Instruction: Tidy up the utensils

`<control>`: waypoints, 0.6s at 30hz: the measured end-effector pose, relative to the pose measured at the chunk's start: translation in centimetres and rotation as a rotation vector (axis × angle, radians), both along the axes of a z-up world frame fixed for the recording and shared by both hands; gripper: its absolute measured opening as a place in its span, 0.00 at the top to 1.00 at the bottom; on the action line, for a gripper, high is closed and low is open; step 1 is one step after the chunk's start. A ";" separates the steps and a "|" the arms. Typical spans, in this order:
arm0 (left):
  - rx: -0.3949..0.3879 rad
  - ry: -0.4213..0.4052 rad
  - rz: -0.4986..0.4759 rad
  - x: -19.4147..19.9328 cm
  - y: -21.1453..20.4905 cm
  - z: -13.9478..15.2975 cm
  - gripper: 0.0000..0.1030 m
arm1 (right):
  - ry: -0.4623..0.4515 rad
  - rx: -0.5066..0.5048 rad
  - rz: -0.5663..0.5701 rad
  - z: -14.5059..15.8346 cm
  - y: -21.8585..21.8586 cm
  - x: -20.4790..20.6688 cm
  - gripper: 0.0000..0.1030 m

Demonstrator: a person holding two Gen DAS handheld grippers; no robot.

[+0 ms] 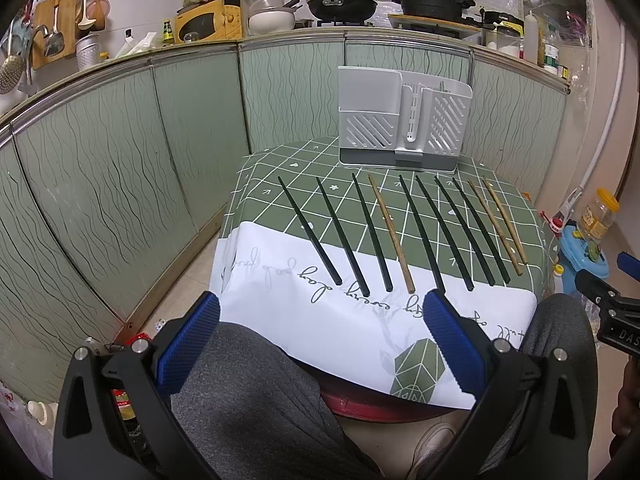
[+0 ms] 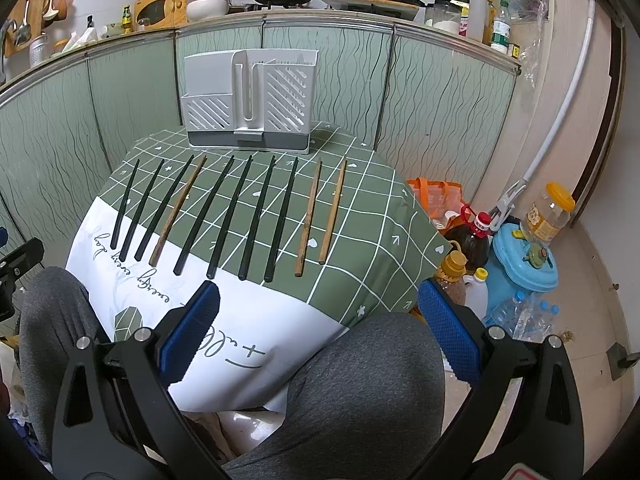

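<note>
From the left wrist camera, my left gripper [image 1: 322, 336] hangs low over the person's grey-trousered knee [image 1: 256, 380], fingers wide apart and holding nothing. Ahead, ten chopsticks [image 1: 400, 232] lie side by side on the green checked tablecloth [image 1: 280, 168], seven black and three wooden, thick ends toward me. I judge they were spread with gaps so each can be pinched alone. The grey holder [image 1: 402, 120] stands upright at the far edge of the table, just behind the row, its open top ready to receive them.

From the right wrist camera, my right gripper [image 2: 318, 332] is likewise spread open and empty, above the other knee. The two wooden chopsticks [image 2: 322, 212] at the right end of the row lie nearest it, so I would take those first. Nothing is in the holder's pockets as far as I can see, so sorting has not begun.
</note>
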State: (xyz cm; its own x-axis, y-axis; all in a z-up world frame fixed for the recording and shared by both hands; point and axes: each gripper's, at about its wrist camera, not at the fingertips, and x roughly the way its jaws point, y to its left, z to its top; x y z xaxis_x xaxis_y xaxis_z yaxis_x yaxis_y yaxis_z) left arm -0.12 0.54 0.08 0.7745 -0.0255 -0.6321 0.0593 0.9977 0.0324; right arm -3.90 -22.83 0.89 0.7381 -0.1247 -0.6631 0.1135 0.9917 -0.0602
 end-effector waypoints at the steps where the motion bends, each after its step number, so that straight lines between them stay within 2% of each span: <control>1: 0.001 0.003 -0.002 0.0 0.0 0.0 0.04 | 0.002 0.000 0.002 -0.1 0.0 0.1 0.08; 10: 0.014 0.017 0.004 0.9 0.5 -0.1 0.04 | 0.038 0.010 0.015 -1.1 -0.2 0.9 0.08; 18: -0.010 0.043 0.017 2.9 1.6 -1.0 0.04 | 0.059 0.041 0.018 -1.9 -1.1 2.0 0.08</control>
